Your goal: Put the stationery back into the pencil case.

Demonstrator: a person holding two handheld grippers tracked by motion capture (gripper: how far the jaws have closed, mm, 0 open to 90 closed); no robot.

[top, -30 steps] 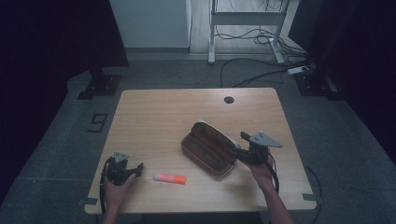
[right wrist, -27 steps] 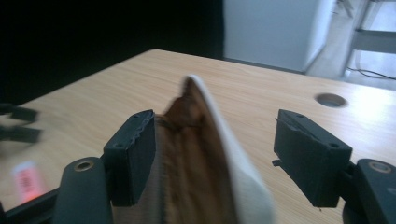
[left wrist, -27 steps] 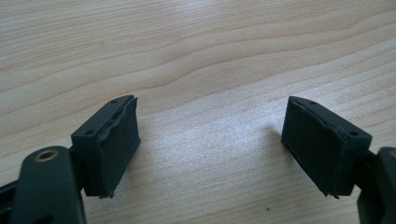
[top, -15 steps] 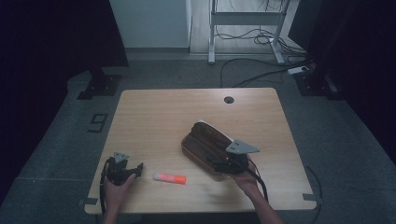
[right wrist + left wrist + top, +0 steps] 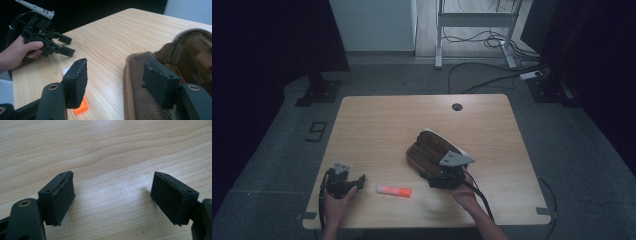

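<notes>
A brown fabric pouch (image 5: 429, 146) lies slanted on the wooden table (image 5: 382, 125); it is also on the right of the right gripper view as the pouch (image 5: 140, 72). My right gripper (image 5: 428, 176) is at the pouch's near end and stands open (image 5: 117, 85). One jaw is over the pouch's edge, the other over an orange and white stick (image 5: 80, 108). That stick (image 5: 394, 190) lies near the front edge between the two grippers. My left gripper (image 5: 359, 181) rests at the front left, open (image 5: 112, 200) over bare wood.
A round cable hole (image 5: 456, 107) sits near the table's far edge. Cables and a metal frame (image 5: 472, 20) are on the floor beyond the table. A hand holds the left gripper (image 5: 47, 42) across from the right one.
My right gripper has moved left, from the pouch's right side to its near end, closer to the stick. The left gripper has stayed put.
</notes>
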